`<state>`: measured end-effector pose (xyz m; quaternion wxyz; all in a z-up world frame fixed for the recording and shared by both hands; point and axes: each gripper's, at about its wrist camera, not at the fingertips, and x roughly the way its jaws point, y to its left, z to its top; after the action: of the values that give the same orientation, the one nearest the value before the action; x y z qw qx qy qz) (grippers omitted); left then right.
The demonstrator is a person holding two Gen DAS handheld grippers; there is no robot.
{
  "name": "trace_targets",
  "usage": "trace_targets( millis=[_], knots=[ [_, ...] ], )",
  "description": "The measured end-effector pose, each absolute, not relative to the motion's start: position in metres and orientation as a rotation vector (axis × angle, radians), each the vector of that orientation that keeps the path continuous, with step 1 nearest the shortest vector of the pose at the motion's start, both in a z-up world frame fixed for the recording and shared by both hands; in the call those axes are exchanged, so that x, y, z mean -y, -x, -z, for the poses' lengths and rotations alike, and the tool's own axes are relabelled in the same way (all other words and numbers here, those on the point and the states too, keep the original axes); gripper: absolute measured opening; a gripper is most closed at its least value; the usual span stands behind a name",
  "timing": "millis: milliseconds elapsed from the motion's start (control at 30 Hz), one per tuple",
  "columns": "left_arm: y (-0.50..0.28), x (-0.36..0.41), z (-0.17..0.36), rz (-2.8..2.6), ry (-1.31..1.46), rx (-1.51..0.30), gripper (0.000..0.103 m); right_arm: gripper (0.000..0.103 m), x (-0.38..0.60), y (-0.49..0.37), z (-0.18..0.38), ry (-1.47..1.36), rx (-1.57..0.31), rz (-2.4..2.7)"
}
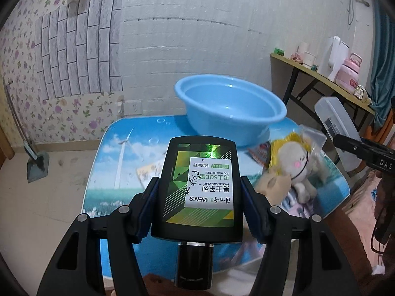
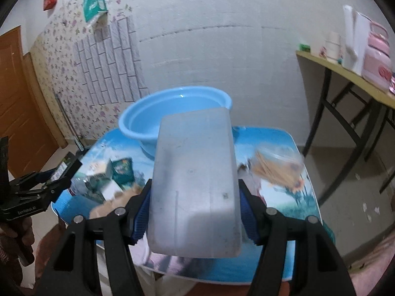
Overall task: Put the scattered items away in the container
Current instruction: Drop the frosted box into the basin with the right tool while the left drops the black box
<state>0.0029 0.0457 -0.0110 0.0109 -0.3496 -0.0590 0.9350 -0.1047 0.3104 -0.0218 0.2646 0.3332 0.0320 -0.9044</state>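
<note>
My left gripper (image 1: pixel 200 192) is shut on a black bottle (image 1: pixel 200 187) with a green and white label, held above the near part of the blue picture table (image 1: pixel 108 172). My right gripper (image 2: pixel 193 207) is shut on a translucent white plastic box (image 2: pixel 195 185), also held above the table; the box shows at the right of the left wrist view (image 1: pixel 338 128). An empty blue basin (image 1: pixel 229 108) stands at the table's far side, also seen in the right wrist view (image 2: pixel 145 118). A bagged plush toy (image 1: pixel 296 162), a snack pack (image 2: pixel 276 165) and green cartons (image 2: pixel 122 170) lie on the table.
A wooden side table (image 1: pixel 318 76) at the right carries a pink flask (image 1: pixel 349 74), a white kettle and cups. A dustpan (image 1: pixel 37 165) leans at the left wall. A brown door (image 2: pixel 17 98) is at far left.
</note>
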Motion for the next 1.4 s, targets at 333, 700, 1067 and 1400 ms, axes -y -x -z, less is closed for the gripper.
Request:
trace_targets(
  millis=[333, 700, 1067, 1400],
  knots=[
    [0.056, -0.062, -0.011, -2.873, 1.014, 0.188, 0.062, 0.062, -0.291, 0.147, 0.002, -0.85, -0.079, 2.406],
    [0.139, -0.074, -0.013, -2.866, 1.002, 0.136, 0.062, 0.062, -0.262, 0.211, 0.01, -0.872, -0.066, 2.364],
    [0.195, -0.074, 0.018, -2.806, 1.117, 0.138, 0.062, 0.062, -0.239, 0.266, 0.036, -0.969, -0.076, 2.33],
    [0.198, -0.07, 0.024, -2.769, 1.1, 0.049, 0.062, 0.061, -0.219, 0.276, 0.05, -1.002, -0.199, 2.354]
  ],
)
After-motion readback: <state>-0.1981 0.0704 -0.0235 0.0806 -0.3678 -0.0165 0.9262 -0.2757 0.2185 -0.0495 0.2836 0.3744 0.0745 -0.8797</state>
